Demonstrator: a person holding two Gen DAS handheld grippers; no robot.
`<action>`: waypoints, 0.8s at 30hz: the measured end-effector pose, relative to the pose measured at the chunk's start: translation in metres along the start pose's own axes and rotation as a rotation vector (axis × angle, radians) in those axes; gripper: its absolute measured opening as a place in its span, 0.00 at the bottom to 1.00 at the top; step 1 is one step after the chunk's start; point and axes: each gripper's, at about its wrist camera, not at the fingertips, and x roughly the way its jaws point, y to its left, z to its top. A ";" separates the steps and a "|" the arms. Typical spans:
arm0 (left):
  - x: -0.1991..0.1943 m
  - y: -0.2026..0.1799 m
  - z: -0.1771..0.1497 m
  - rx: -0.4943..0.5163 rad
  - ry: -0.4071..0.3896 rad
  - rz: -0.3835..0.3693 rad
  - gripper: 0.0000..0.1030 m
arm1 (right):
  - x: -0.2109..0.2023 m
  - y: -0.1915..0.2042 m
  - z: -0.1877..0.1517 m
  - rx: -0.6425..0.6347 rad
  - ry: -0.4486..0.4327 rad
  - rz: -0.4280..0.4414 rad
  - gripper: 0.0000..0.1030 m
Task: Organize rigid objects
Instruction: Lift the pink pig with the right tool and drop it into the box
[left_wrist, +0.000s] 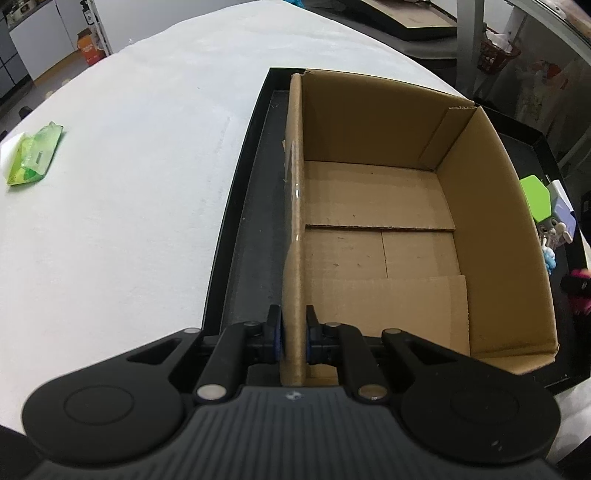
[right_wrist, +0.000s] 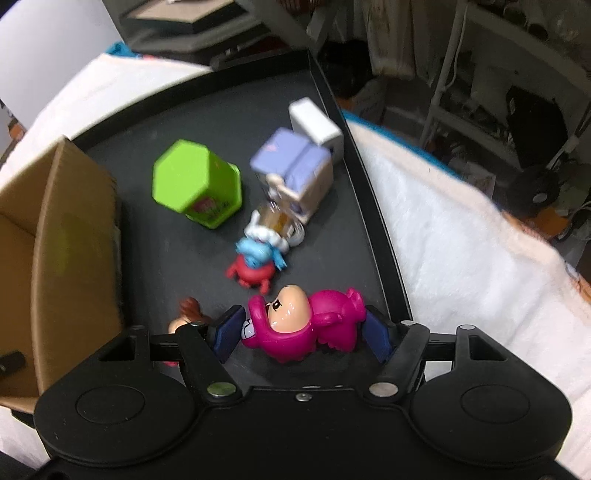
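An open, empty cardboard box (left_wrist: 491, 221) stands in a black tray (left_wrist: 251, 221). My left gripper (left_wrist: 293, 325) is shut on the box's left wall, near its front corner, one pad on each side. In the right wrist view a pink hooded figurine (right_wrist: 295, 325) lies on the tray floor (right_wrist: 177, 122), beside the box (right_wrist: 74, 240). My right gripper (right_wrist: 303, 332) is shut on the figurine, its blue pads pressing on both sides. Beyond lie a blue and red toy (right_wrist: 255, 266), a green hexagonal box (right_wrist: 195, 184), a purple box (right_wrist: 295, 166) and a white box (right_wrist: 314, 122).
A small brown-haired figure (right_wrist: 188, 310) lies partly hidden behind my right gripper's left finger. A green packet (left_wrist: 35, 155) lies far left on the white cloth (left_wrist: 129, 184). The tray's right rim (right_wrist: 373, 221) runs close to the toys. Shelves and clutter stand beyond the table.
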 end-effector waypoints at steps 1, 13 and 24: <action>0.000 0.001 0.000 0.001 0.000 -0.005 0.10 | -0.004 0.004 0.001 -0.002 -0.017 -0.010 0.65; 0.002 0.010 0.005 0.024 0.000 -0.056 0.11 | -0.072 0.067 0.004 -0.070 -0.202 0.036 0.65; 0.008 0.030 0.011 -0.080 0.028 -0.108 0.12 | -0.099 0.141 0.008 -0.200 -0.302 0.142 0.65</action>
